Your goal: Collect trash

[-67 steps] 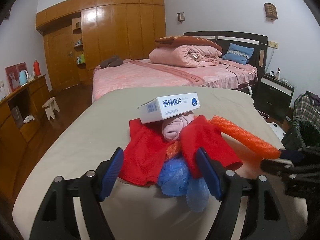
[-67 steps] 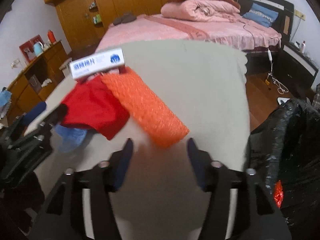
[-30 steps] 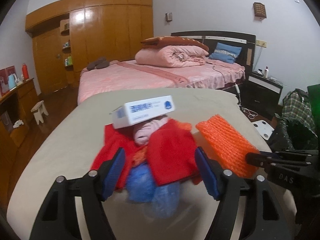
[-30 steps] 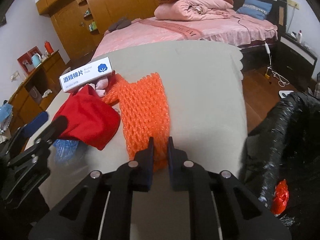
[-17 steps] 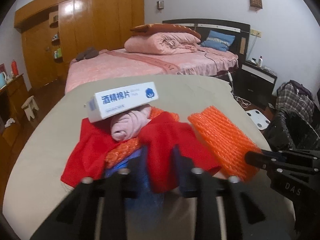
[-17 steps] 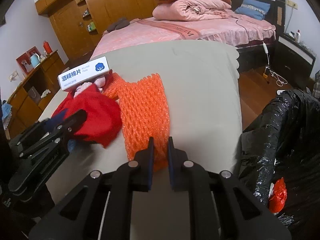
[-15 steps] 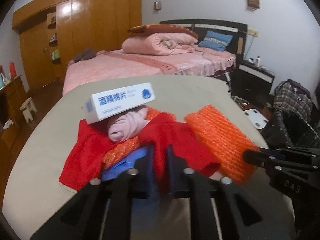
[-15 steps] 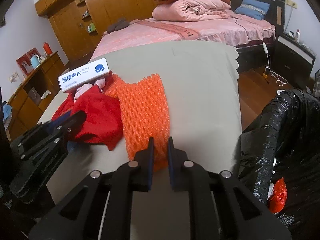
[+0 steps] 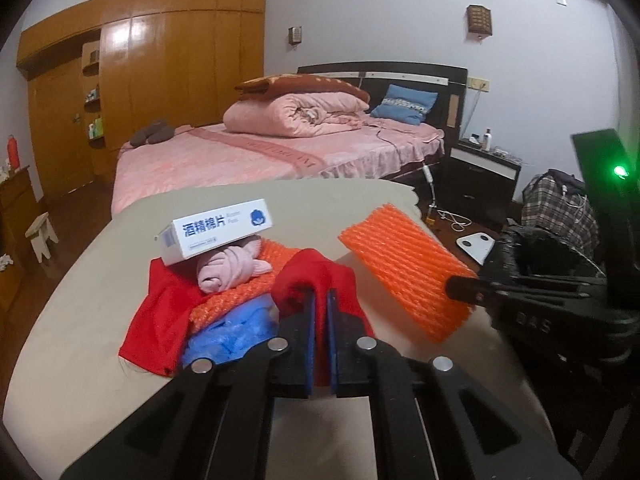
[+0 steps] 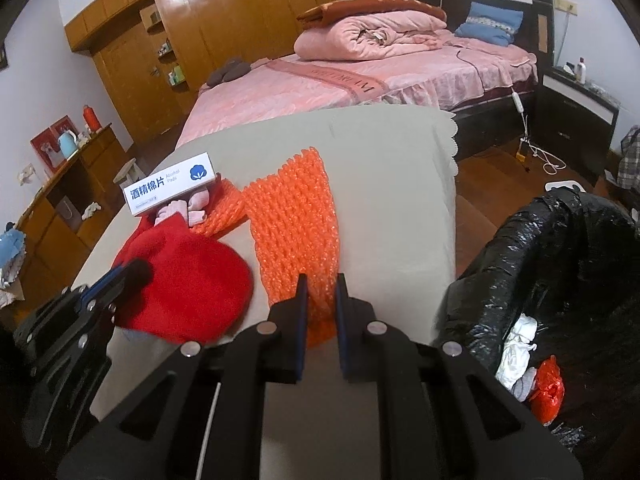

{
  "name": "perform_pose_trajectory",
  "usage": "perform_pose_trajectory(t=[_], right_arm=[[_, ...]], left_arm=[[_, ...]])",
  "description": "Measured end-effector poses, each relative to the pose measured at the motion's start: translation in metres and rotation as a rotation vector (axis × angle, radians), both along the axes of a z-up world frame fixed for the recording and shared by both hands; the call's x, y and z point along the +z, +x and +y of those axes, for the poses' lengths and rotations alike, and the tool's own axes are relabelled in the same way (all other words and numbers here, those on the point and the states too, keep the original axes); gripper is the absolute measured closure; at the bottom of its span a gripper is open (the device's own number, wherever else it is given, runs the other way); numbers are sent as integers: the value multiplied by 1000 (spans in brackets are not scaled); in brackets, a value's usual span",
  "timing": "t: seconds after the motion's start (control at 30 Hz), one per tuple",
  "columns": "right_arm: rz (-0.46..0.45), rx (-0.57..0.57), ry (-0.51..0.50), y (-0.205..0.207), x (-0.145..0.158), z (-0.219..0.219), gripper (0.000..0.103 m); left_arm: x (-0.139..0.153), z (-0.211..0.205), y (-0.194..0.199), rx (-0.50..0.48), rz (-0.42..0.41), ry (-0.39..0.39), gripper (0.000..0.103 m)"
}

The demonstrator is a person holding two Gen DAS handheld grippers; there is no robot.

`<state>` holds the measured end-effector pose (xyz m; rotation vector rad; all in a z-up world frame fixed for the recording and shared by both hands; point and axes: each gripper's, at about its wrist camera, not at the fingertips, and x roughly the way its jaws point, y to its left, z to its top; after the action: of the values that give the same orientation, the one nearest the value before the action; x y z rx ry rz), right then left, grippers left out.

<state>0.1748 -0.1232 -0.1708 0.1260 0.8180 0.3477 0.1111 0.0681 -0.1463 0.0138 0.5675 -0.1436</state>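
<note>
Beige cloth covers the table [image 10: 392, 168] where the trash lies heaped, a black-lined bin [image 10: 560, 248] standing open just off its right edge. Beside the heap, the right gripper [image 10: 321, 300] pinches the near end of an orange foam net [image 10: 296, 216]; the left gripper [image 9: 320, 316], its jaws just closed, nips a fold of red cloth [image 9: 316, 276]. That cloth appears to run under the pile, so lifting it could tip the white box [image 9: 218, 230] off the pink roll [image 9: 230, 270] and drag the blue plastic [image 9: 236, 328] along. The net's route to the bin looks open; the cloth lies near the table's front edge, the left side roomier.
</note>
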Motion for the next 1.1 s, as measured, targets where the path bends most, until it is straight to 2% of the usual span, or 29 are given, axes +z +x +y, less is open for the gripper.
perform_pose_trajectory(t=[0.27,0.67,0.9,1.1], right_arm=[[-23,-9,17,-6,14,-9,91],[-88,-61,44,-19,51,-42,91],[-134,-130,22,-34,70,-81,91],[-141,-222,-2,-51,72,-122,91]], left_arm=[[12,-6,-5,-18,-21,-32,99],[51,-24,-5,-52,-97,-68,99],[75,-54,-6,-125,-142,-82,99],[87,-93,-7,-224,-156,-99,99]])
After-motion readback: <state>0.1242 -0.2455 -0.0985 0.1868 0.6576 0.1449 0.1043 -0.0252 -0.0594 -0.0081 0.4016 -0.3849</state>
